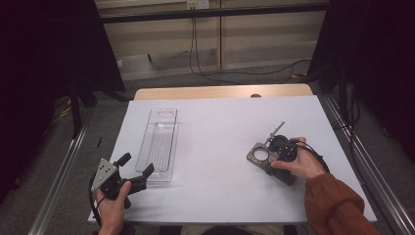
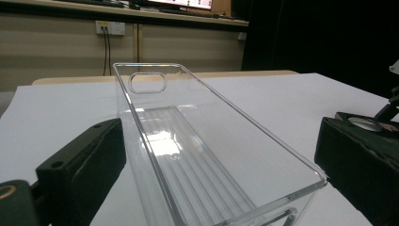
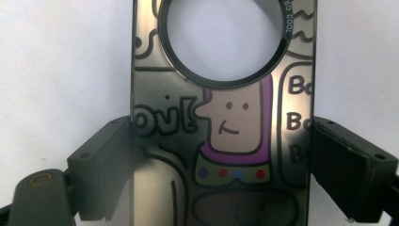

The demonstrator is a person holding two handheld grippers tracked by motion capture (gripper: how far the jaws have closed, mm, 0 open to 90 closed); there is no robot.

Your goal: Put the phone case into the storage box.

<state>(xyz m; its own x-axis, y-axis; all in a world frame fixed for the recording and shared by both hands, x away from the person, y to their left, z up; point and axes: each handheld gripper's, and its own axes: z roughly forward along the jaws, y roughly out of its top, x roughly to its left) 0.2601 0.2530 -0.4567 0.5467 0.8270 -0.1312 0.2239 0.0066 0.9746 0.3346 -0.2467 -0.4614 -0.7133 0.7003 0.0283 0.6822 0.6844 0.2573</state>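
Note:
A long clear plastic tray lies lengthwise on the left of the white table. My left gripper is at the tray's near end, jaws open. In the left gripper view the tray runs away between the two spread jaws of the left gripper, one at each near corner. On the right, my right gripper is shut on a dark flat case with a round hole. Close up, the case bears a cartoon figure, and the right gripper presses both of its long edges.
A thin metal rod sticks out just beyond the right gripper. The white sheet ends near both hands, with metal rails along the table's sides. Cables trail on the floor behind.

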